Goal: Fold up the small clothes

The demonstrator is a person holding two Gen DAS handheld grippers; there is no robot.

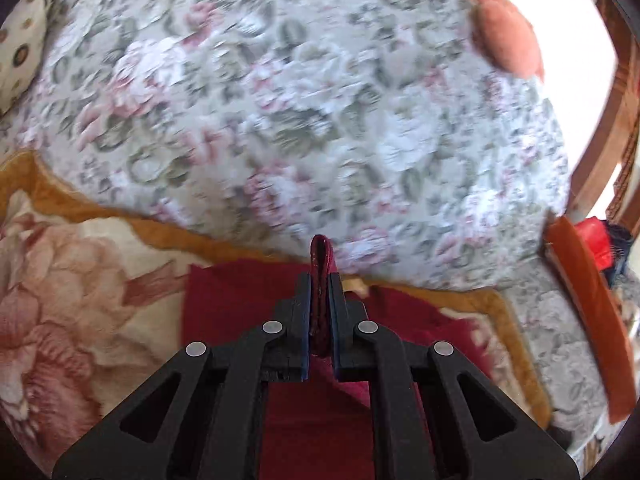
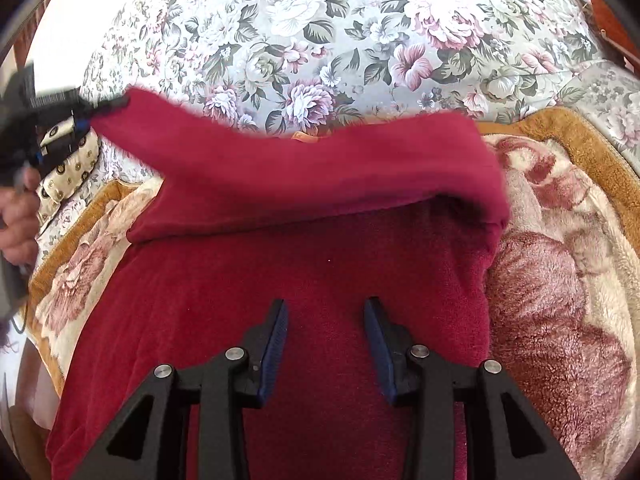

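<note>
A dark red fleece garment [image 2: 304, 280] lies on a plush flowered blanket [image 2: 560, 264]. My left gripper [image 1: 320, 280] is shut on a pinched edge of the red garment [image 1: 320, 264], which sticks up between the fingers. In the right wrist view the left gripper [image 2: 108, 104] is at the far left, holding that corner raised so the far edge of the cloth folds over the rest. My right gripper [image 2: 326, 308] is open just above the near part of the garment, with nothing between its fingers.
A grey flowered bedsheet [image 2: 320, 32] covers the bed beyond the blanket. A dotted cream pillow [image 2: 68, 168] lies at the left. An orange cushion [image 1: 504, 36] and a wooden bed frame [image 1: 612, 128] are at the right in the left wrist view.
</note>
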